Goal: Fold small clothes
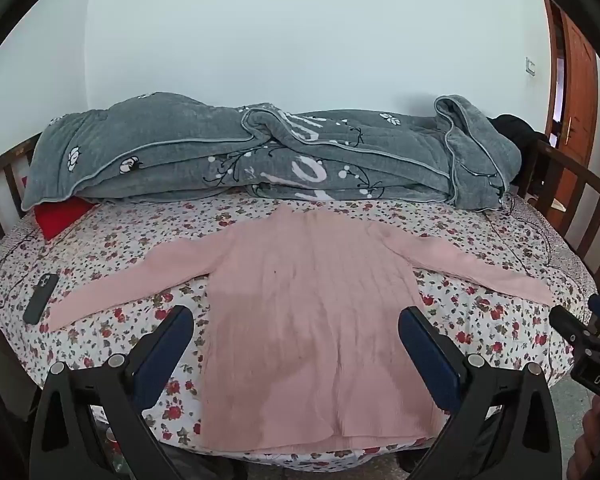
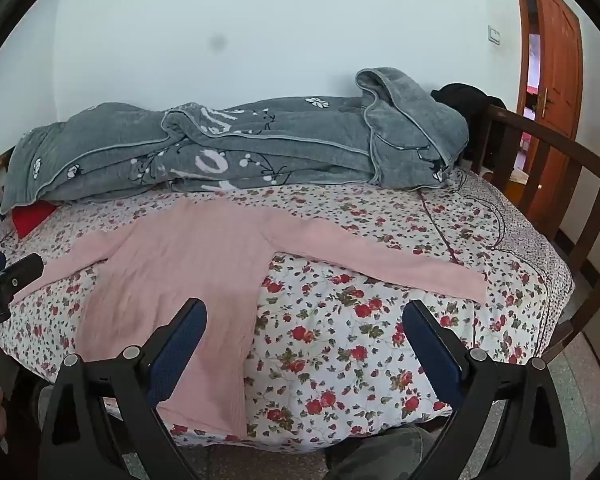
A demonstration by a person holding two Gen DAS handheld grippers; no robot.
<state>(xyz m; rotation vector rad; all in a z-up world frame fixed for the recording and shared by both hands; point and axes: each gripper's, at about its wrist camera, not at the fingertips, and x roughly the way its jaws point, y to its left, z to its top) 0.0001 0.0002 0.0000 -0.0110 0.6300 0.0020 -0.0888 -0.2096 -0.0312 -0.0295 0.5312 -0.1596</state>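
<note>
Both tongs, left (image 1: 296,332) and right (image 2: 304,328), hang wide and empty over the sweater (image 1: 312,304), looks light and floppy, so I'd pinch a sleeve cuff (image 2: 474,286), lower right.

Spread flat on the bed (image 1: 480,320): a sweater (image 1: 308,320), sleeves stretched out left and right, hem at the near edge. Behind it, along the wall, a bunched quilt (image 1: 260,152). Under the quilt's left end, a cushion (image 1: 60,216). Left of the left sleeve, on the sheet, a phone (image 1: 40,298). At the far right, behind the bed rail (image 2: 560,168), a door (image 2: 556,80).
</note>
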